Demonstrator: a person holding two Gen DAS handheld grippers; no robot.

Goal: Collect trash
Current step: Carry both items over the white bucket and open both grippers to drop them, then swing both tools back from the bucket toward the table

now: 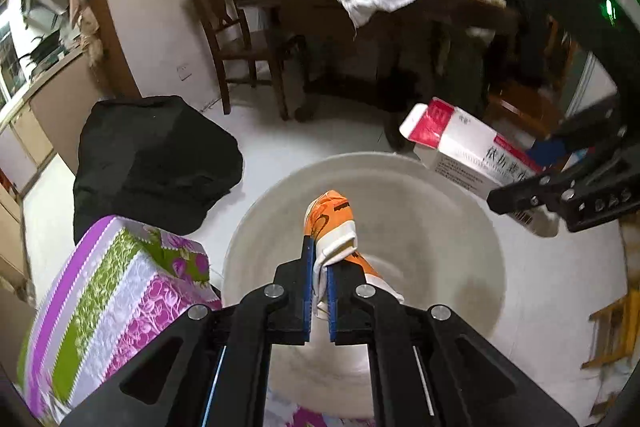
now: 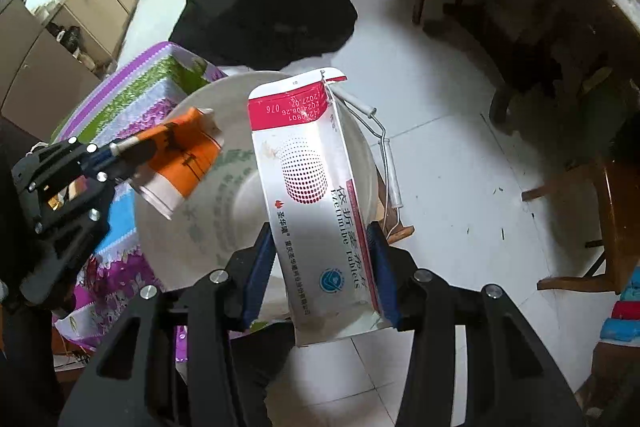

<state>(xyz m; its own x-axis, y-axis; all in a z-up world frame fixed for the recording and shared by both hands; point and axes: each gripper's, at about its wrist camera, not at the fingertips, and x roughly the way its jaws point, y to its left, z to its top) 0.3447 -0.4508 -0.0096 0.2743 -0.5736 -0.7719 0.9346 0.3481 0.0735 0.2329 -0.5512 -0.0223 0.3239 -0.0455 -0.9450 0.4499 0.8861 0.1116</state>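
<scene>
My left gripper is shut on a crushed orange and white paper cup and holds it above a white bucket. My right gripper is shut on a white and red tablet box, held over the same bucket's right rim. In the left wrist view the tablet box and the right gripper hang at the bucket's far right rim. In the right wrist view the left gripper holds the cup over the bucket's left side.
A purple and green flowered cloth covers a surface left of the bucket. A black bag lies on the white tile floor behind. A wooden chair and a cluttered table stand farther back. The bucket's wire handle hangs at its right side.
</scene>
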